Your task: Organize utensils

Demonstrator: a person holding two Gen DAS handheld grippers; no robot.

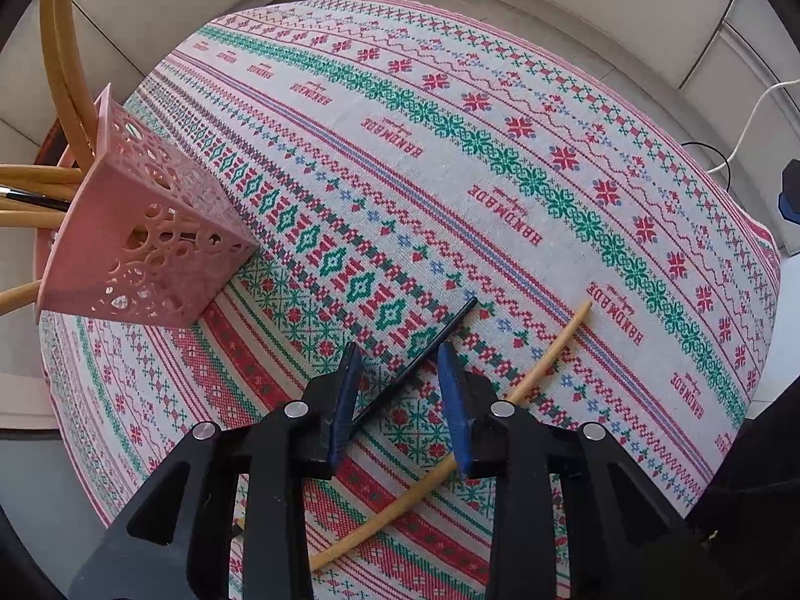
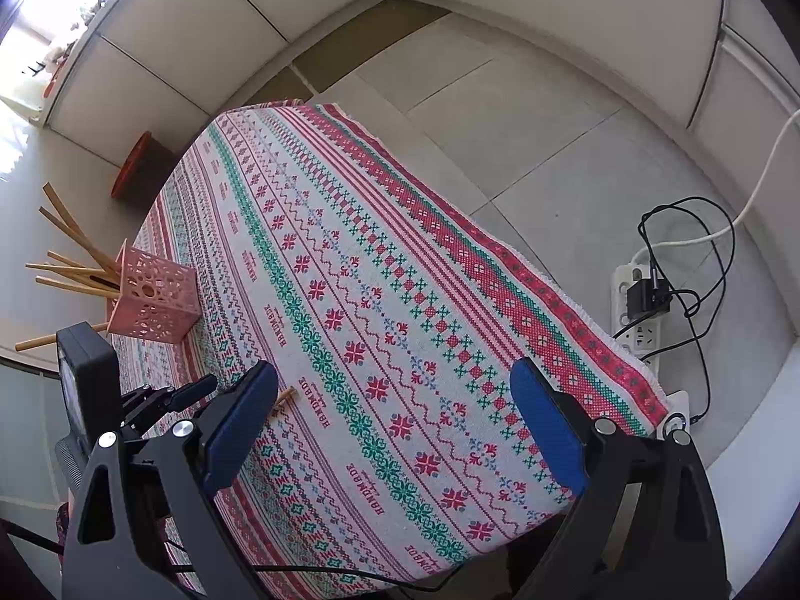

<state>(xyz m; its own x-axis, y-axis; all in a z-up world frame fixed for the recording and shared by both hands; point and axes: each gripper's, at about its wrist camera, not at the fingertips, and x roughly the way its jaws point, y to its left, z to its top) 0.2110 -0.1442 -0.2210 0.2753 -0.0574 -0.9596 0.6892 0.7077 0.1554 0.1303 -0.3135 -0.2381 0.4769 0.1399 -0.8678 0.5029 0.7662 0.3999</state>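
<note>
A pink perforated holder [image 1: 150, 245] stands at the table's left edge with several wooden chopsticks [image 1: 65, 85] in it; it also shows in the right wrist view [image 2: 155, 297]. A black chopstick [image 1: 425, 350] and a wooden chopstick [image 1: 545, 355] lie on the patterned tablecloth [image 1: 500, 125]. My left gripper [image 1: 400, 375] is open just above the cloth, its blue fingers either side of the black chopstick. The wooden chopstick passes under the right finger. My right gripper [image 2: 395, 425] is wide open and empty above the cloth; only the wooden chopstick's tip [image 2: 285, 394] shows there.
The table's edges drop to a tiled floor [image 2: 500, 100]. A power strip [image 2: 640, 310] with black and white cables lies on the floor to the right. A red stool [image 2: 135, 165] stands beyond the table's far left corner. The left gripper's body [image 2: 100, 400] shows at the lower left.
</note>
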